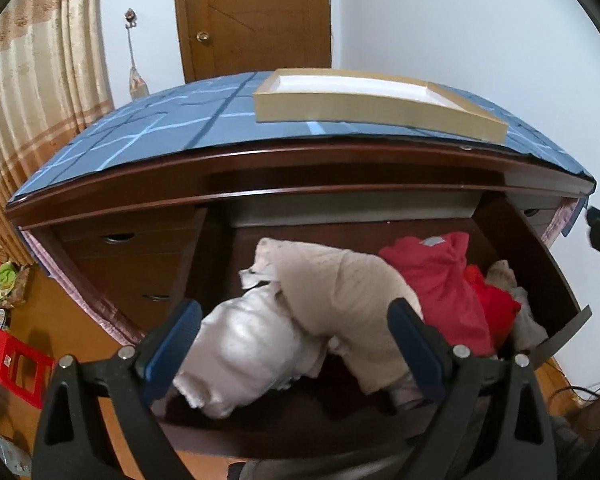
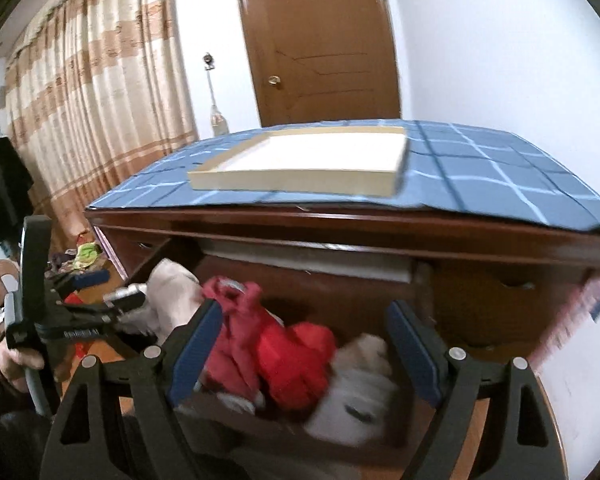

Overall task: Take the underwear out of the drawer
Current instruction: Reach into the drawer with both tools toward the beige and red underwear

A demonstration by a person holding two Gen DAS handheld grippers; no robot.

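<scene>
Here, both grippers angled down over the open drawer (image 1: 204, 428) of underwear (image 1: 340, 300), left fingers (image 1: 172, 344) and right fingers (image 2: 196, 340) spread wide, holding nothing

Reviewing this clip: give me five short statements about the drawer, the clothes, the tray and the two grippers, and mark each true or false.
1. The drawer is shut. False: it is pulled open, with clothes inside.
2. A shallow tray sits on the blue checked cloth. True.
3. The tray holds a red garment. False: it looks empty; the red garment lies in the drawer.
4. The right gripper is open, with nothing clamped. True.
5. A beige garment lies in the drawer left of the red ones. True.
</scene>
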